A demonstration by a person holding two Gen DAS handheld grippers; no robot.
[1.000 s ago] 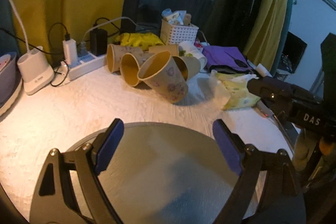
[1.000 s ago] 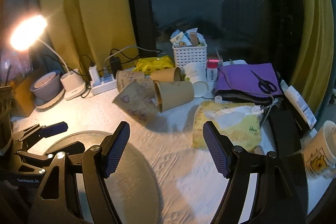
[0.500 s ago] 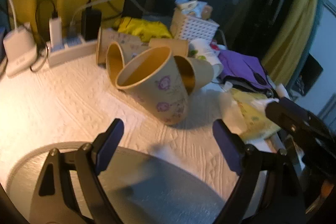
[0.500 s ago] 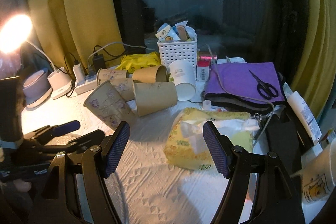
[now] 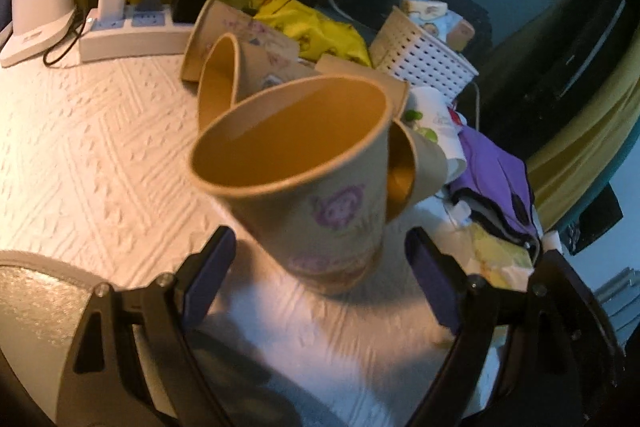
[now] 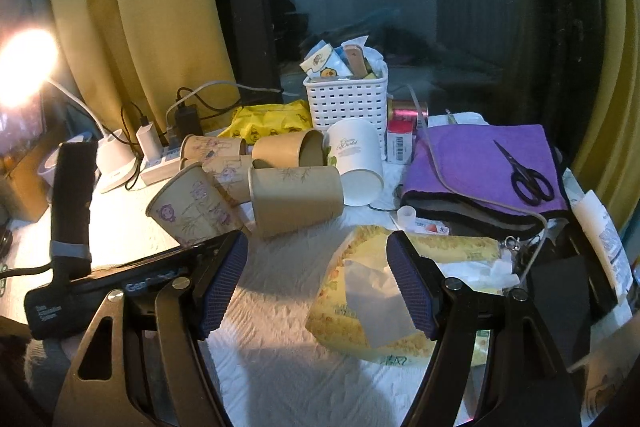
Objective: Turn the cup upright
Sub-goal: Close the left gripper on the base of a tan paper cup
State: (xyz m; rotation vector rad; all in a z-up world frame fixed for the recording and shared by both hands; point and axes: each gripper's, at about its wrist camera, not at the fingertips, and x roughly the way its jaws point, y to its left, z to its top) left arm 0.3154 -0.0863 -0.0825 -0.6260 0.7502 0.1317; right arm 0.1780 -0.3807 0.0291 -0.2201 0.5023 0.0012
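Observation:
A tan paper cup with purple cartoon prints [image 5: 320, 187] leans tilted on the white cloth, mouth up and toward me, resting against other cups lying on their sides. It also shows in the right wrist view [image 6: 192, 207]. My left gripper [image 5: 320, 267] is open, its blue pads on either side of the cup's base without touching. My right gripper [image 6: 316, 287] is open and empty above a yellow tissue pack [image 6: 400, 287]. The left gripper's body [image 6: 120, 279] lies just left of it.
Several cups lie sideways behind [image 6: 296, 195], with a white cup [image 6: 356, 159]. A power strip with chargers [image 5: 128, 35], a white basket [image 6: 346, 99], a purple cloth with scissors [image 6: 524, 175] and a grey round mat [image 5: 48, 303] surround the spot.
My left gripper has moved forward and right, so the printed cup now stands between its pads. My right gripper has moved forward a little toward the tissue pack.

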